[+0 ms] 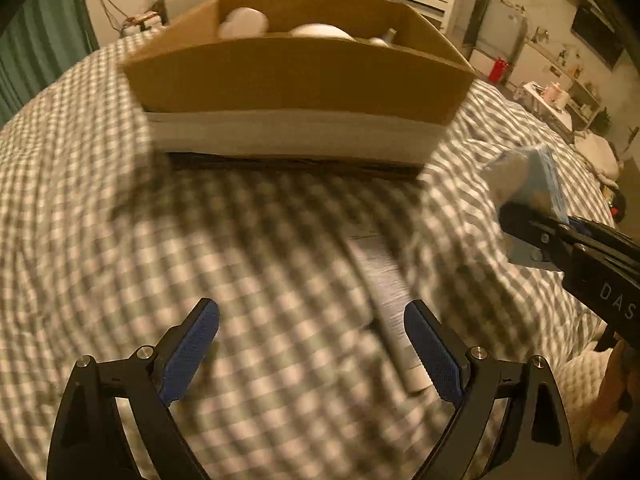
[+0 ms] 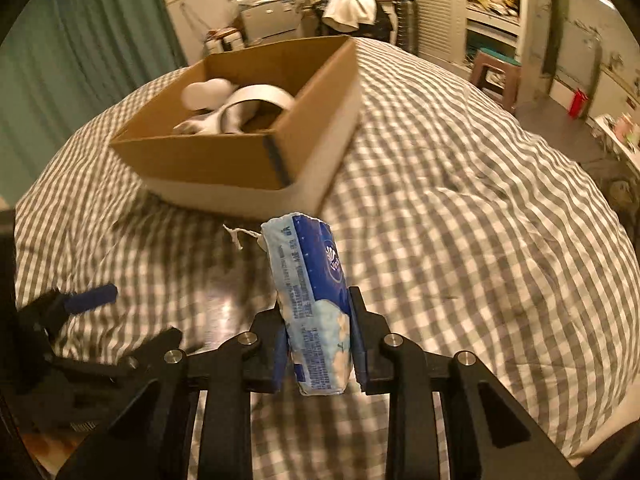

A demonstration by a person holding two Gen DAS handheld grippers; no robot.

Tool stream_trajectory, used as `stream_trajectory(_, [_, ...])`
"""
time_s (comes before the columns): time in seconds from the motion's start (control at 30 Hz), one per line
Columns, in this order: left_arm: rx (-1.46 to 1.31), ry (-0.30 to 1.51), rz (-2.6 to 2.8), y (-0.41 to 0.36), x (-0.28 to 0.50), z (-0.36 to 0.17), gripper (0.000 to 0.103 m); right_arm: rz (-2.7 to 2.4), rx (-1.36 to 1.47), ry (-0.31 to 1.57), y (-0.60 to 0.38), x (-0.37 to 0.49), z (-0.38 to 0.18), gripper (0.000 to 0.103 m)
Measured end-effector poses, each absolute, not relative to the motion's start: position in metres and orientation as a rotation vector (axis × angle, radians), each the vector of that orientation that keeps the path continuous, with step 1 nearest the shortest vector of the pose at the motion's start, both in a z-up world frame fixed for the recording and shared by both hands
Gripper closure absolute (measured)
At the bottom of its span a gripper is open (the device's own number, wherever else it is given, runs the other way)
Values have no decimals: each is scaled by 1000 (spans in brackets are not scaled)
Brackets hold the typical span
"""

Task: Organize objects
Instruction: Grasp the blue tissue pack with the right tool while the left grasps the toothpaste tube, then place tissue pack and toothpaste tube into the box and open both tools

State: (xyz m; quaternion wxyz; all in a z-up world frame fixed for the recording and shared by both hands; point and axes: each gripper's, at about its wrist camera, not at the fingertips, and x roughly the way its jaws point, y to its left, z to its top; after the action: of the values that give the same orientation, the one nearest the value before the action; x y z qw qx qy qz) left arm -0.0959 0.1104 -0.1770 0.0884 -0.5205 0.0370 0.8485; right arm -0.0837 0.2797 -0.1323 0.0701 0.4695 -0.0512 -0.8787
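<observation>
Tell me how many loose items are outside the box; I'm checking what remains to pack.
2 visible: a tissue pack clamped in the right gripper, and a grey tube lying on the checkered bedspread between the open left gripper's fingers. Others may be out of view.

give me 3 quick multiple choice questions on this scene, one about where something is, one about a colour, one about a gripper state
1. Where does the open brown cardboard box sit?
A. on the grey-and-white checked bedcover
B. on a wooden floor
C. on a shelf

2. What colour is the soft tissue pack in the right gripper?
A. red
B. blue and white
C. green

3. How does the left gripper stand?
A. shut on the pack
B. shut on a cup
C. open, holding nothing

Answers:
1. A, the box rests on the checked cloth.
2. B, the wrapper is dark blue and pale blue-white.
3. C, its blue-padded fingers are spread apart over the bedcover, with a grey-and-white tube lying by the right one.
</observation>
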Motion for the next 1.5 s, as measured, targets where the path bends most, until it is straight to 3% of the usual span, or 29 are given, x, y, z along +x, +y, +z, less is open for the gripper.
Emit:
stream_trajectory(0.03, [-1549,118,2525,115,-97,-180,11,-2642,1423,-175,283,-85,-135,78])
stream_trajectory(0.1, [-1556,155,2493,127,-99,-190,34,-2630,1438,-189,285,-88,-139,78])
stream_trajectory(0.17, [-1566,166,2431,138,-100,-199,40,-2624,1443,-185,284,-90,-142,78])
stream_trajectory(0.23, [-1546,216,2414,149,-98,-203,41,-2623,1447,-181,284,-91,-145,78])
stream_trajectory(0.27, [-1539,250,2409,152,-98,-204,46,-2623,1450,-180,285,-91,-146,78])
stream_trajectory(0.3, [-1524,293,2415,154,-97,-206,60,-2622,1453,-181,287,-91,-146,78])
stream_trajectory(0.33, [-1505,328,2417,156,-96,-207,68,-2621,1456,-182,287,-92,-148,78])
stream_trajectory(0.47, [-1496,243,2405,144,-95,-195,84,-2635,1449,-172,287,-92,-149,78])
stream_trajectory(0.97, [-1416,92,2573,94,-79,-106,85,-2658,1393,-137,285,-92,-143,78])
stream_trajectory(1.5, [-1454,94,2591,97,-76,-106,85,-2653,1386,-151,286,-92,-142,78])
